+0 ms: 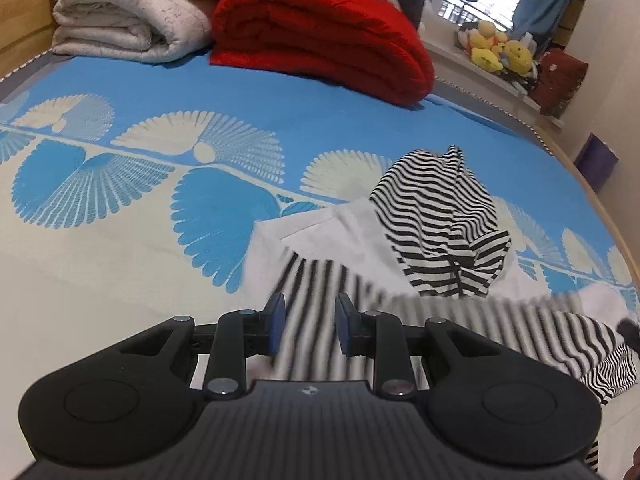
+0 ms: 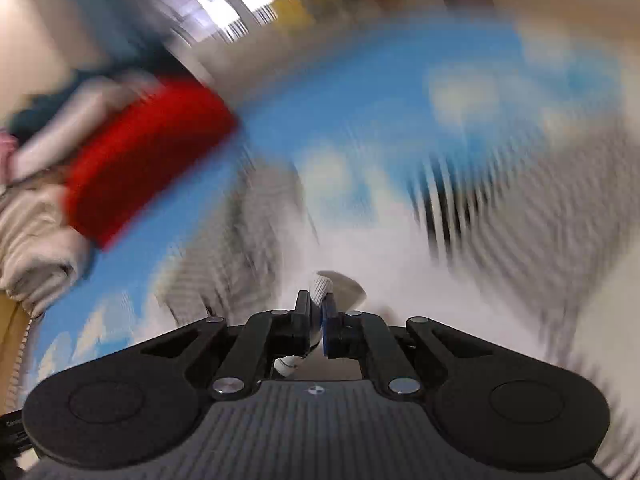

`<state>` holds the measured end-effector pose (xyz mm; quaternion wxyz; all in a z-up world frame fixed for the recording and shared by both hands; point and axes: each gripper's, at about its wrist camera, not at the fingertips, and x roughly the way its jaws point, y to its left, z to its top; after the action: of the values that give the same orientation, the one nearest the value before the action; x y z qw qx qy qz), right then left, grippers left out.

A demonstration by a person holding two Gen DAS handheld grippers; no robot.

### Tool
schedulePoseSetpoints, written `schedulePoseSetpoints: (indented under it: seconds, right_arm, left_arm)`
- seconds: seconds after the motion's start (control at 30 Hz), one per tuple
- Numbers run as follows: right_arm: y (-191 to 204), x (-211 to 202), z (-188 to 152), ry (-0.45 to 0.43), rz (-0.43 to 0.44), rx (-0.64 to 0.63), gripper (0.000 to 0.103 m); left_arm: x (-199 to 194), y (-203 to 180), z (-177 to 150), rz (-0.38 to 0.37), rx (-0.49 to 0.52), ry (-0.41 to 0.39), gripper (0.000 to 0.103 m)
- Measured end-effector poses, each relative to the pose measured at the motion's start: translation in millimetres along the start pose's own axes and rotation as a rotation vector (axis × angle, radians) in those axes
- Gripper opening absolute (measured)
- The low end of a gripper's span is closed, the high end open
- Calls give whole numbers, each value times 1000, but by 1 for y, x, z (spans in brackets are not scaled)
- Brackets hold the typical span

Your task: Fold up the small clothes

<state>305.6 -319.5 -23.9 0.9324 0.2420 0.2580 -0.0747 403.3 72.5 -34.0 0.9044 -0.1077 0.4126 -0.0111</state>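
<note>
Garment: black-and-white striped cloth with white panels (image 1: 436,220), crumpled on blue fan-print bedsheet (image 1: 120,92).
Right gripper (image 2: 319,306): pressed together, pinching a white ribbed edge of the garment; view blurred.
Left gripper (image 1: 309,314): spread, over stripes.
Background: folded red blanket (image 1: 320,36), cream quilt (image 1: 132,12).

The right wrist view is smeared by motion blur: the striped garment (image 2: 500,208), the red blanket (image 2: 144,160) and the blue bedspread (image 2: 360,80) show only as streaks. In the left wrist view the garment's near stripes (image 1: 316,280) are blurred, its far-right part runs off the picture's edge, and the gripper body hides its nearest part.
</note>
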Motion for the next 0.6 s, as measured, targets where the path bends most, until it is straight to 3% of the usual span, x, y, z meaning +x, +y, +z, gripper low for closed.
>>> schedulePoseSetpoints:
  seconds: [0.07,0.13,0.17,0.23,0.3,0.37,0.4,0.5,0.57,0.6]
  right_arm:
    - [-21,16,-3,90,-119,70,6]
    - [-50,47,-17,320,-246,169,11]
    - [-63,54,-24,382,-282,240,11]
    - [-76,50,-26,381,-300,320,11]
    - [-67,42,-16,307,-244,270,13]
    - [-61,33,-10,248,-166,250,30]
    - [-61,32,-8,243,-133,252,32]
    - [-69,49,-11,334,-103,273,35]
    - [-78,69,-23,455,-148,284,36]
    - [-88,70,-26,471,-201,323,36]
  left_arm:
    - [4,1,-4,0,-5,24,29]
    - [10,0,-10,-6,1,68,29]
    - [14,-2,-14,-6,8,85,29]
    - [19,-7,-21,-17,37,122,29]
    - [24,-11,-27,-44,49,159,29]
    - [30,-13,-34,-75,53,206,29]
    - [34,-14,-39,-77,49,223,29]
    - [55,-7,-55,15,70,345,27]
    - [58,-5,-59,62,84,350,27]
    - [55,-7,-56,66,90,336,27]
